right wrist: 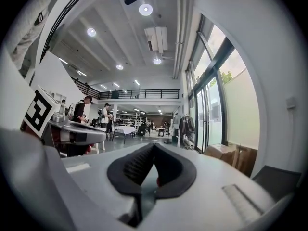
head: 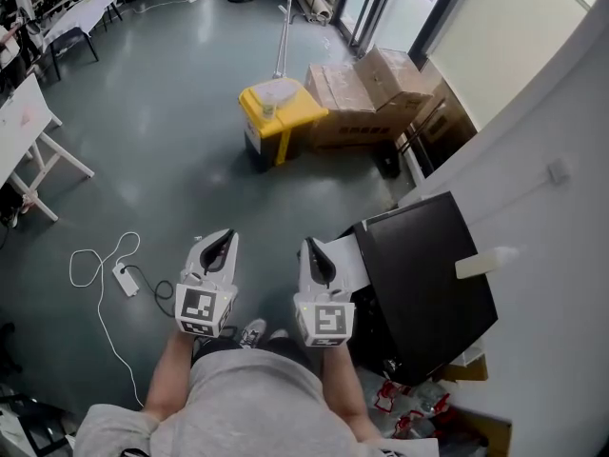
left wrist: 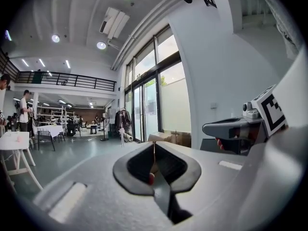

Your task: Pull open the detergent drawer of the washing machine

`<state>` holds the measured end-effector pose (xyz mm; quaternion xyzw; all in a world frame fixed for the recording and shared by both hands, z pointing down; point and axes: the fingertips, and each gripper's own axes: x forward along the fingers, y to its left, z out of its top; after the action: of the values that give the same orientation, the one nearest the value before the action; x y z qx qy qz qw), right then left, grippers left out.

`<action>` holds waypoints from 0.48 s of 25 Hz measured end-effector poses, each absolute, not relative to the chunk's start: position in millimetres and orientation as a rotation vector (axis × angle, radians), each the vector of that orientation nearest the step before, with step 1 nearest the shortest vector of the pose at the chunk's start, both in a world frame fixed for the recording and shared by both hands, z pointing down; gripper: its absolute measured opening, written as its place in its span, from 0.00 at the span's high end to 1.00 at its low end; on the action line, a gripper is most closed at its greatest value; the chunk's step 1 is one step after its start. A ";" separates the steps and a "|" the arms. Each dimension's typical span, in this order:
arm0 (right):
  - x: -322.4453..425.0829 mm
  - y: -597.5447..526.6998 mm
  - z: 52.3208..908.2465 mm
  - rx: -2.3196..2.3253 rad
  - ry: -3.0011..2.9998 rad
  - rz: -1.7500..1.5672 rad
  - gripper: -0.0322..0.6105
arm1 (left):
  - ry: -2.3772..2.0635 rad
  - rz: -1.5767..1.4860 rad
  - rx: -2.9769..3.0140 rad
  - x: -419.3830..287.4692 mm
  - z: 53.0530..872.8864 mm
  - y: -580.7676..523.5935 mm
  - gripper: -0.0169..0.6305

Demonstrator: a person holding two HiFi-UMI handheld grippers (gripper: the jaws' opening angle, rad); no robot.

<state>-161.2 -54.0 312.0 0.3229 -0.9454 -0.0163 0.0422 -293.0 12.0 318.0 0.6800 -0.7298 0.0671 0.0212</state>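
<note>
Yellow bin (head: 278, 112) stands just beside cardboard boxes (head: 366, 98)

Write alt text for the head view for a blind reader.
A person holds two shut, empty grippers side by side above a grey floor: left gripper, right gripper. A black-topped washing machine stands right of them by the white wall; a yellow bin and cardboard boxes sit beyond.

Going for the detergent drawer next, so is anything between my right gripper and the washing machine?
Nothing visible does. In the head view the right gripper, shut and empty, hangs just left of the washing machine, no object between them. The drawer itself cannot be made out from here.
</note>
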 end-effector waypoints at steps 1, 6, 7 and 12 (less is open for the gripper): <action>-160.9 -53.4 311.8 0.988 -2.892 -0.053 0.94 | -2.259 0.209 2.109 -292.4 318.6 11.8 0.95; -156.9 -53.7 310.3 1.007 -2.884 -0.059 0.94 | -2.245 0.209 2.122 -289.8 318.3 9.2 0.95; -156.1 -53.9 311.0 1.012 -2.882 -0.059 0.94 | -2.241 0.209 2.125 -289.6 318.7 8.9 0.95; -154.1 -55.5 312.7 1.022 -2.877 -0.057 0.94 | -2.231 0.216 2.129 -288.2 321.4 7.1 0.95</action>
<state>-154.1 -55.5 312.7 0.3344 -0.9412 -0.0187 0.0437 -288.2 7.1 321.4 0.6884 -0.7215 0.0700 0.0252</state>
